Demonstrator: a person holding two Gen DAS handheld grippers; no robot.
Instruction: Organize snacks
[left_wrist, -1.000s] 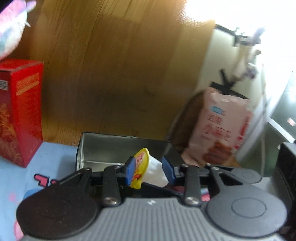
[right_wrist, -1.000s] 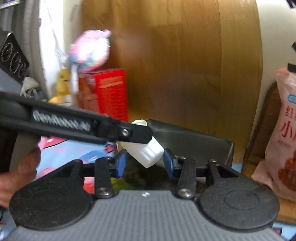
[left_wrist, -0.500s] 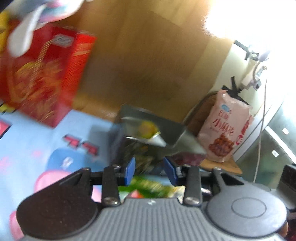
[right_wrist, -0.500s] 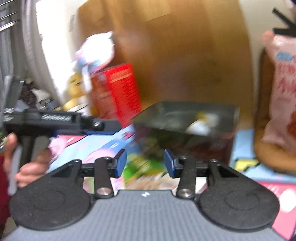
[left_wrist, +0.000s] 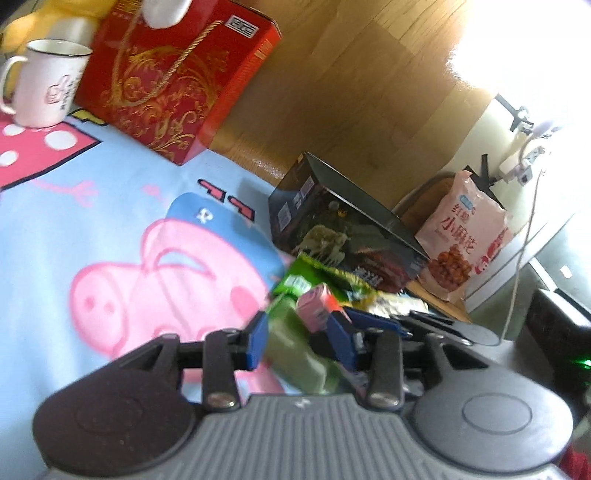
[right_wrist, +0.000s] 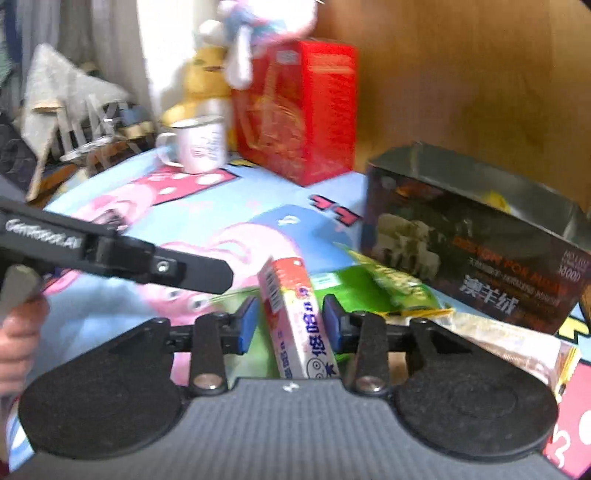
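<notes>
Left gripper (left_wrist: 301, 339) is standing with jaws apart, straddling a green packet (left_wrist: 295, 354) on the cloth (left_wrist: 74, 229); no grip evident. Right gripper (right_wrist: 290, 323) is also standing with jaws apart, a pink carton (right_wrist: 295, 325) lying tilted between them, contact uncertain. Both snacks are lying just in front of the dark box (right_wrist: 476, 236). A mug (right_wrist: 199, 147) and red box (right_wrist: 299, 107) are standing behind.

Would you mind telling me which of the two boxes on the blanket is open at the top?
The dark box at the right is open, showing its shiny inner wall. The red box behind the mug stands closed.
</notes>
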